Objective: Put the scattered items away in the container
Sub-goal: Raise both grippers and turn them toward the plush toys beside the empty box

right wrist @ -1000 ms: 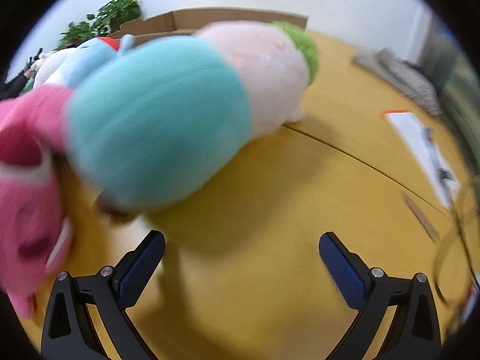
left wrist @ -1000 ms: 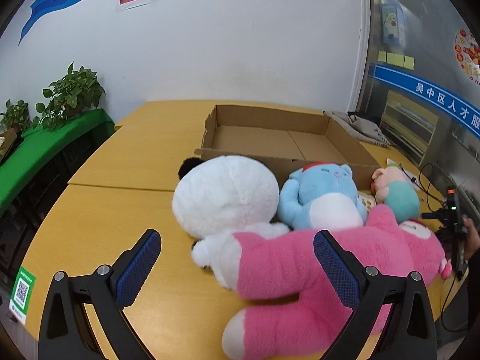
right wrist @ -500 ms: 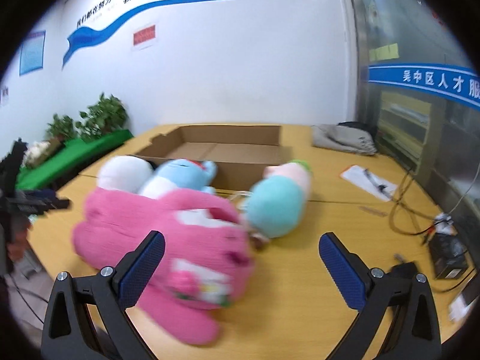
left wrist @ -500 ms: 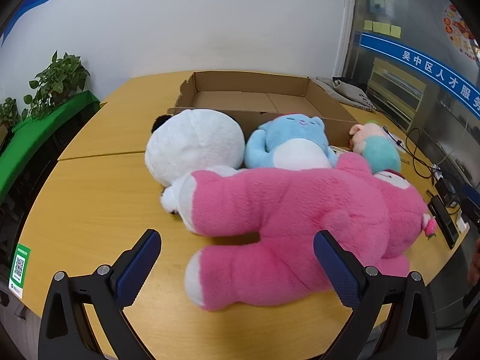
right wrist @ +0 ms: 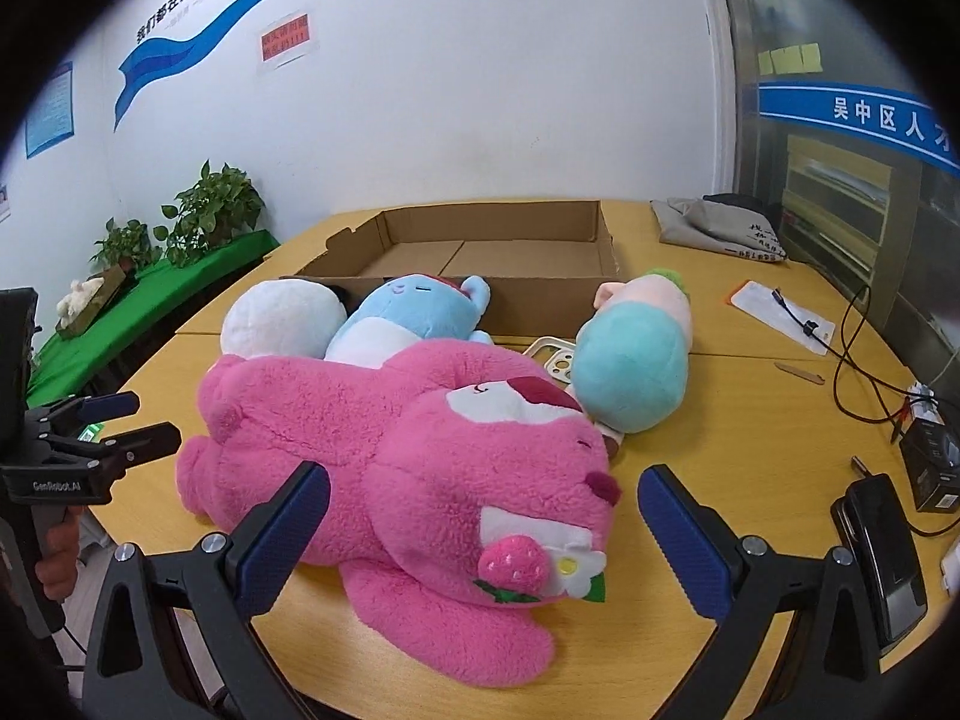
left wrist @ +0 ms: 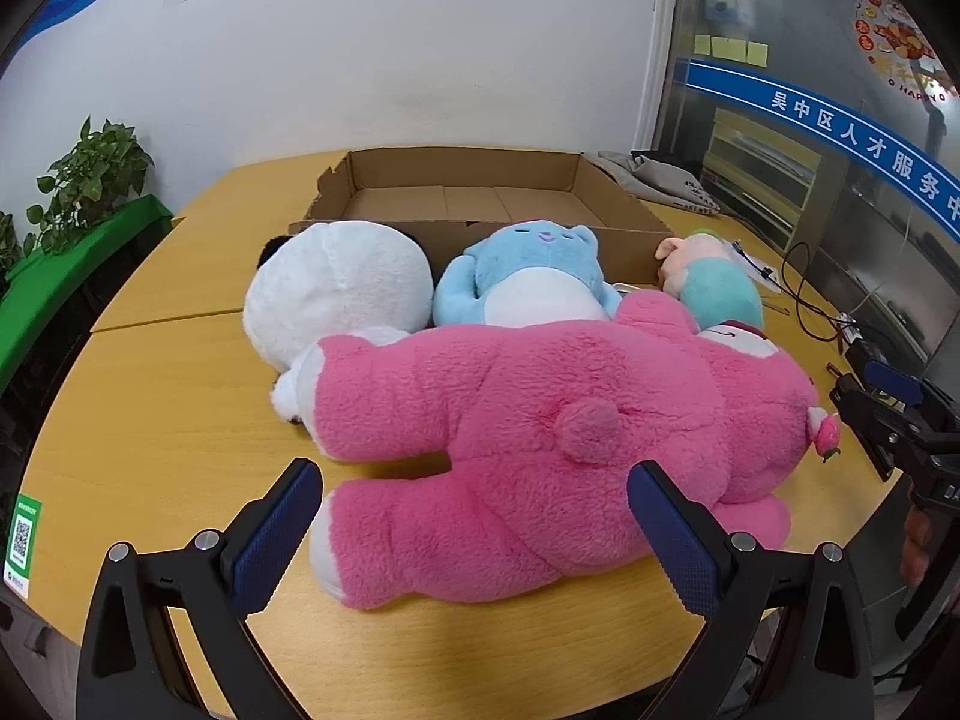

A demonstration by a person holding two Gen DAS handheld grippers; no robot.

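Pink plush bear is laid face-down on the table, nearest the front edge, not yet boxed. White plush, blue plush and teal-pink plush are packed against the empty cardboard box behind it. A phone case, probably, is wedged between toys. Left gripper and right gripper are held short of the bear at either end, jaws wide, nothing gripped, likely for a two-handed lift.
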